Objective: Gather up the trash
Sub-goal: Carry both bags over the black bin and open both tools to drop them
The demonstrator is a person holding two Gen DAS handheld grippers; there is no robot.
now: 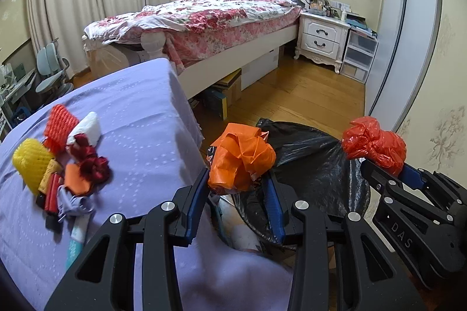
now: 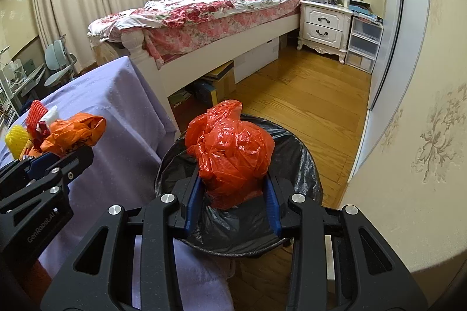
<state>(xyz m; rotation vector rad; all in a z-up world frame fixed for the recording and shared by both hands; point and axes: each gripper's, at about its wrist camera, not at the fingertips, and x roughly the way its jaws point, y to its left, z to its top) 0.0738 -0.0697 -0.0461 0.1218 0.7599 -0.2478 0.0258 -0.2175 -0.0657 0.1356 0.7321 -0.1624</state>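
My left gripper is shut on a crumpled orange plastic bag, held at the table's right edge beside the bin; it also shows in the right wrist view. My right gripper is shut on a crumpled red plastic bag, held over the open bin lined with a black bag. In the left wrist view the red bag and the right gripper are at the right, beyond the bin liner. More trash lies on the purple tablecloth: yellow foam net, orange-red foam net, white wad, dark red ribbon.
A bed with a floral cover stands behind the table. A white nightstand and plastic drawers are at the back right. Boxes sit under the bed. A wall and sliding door run along the right.
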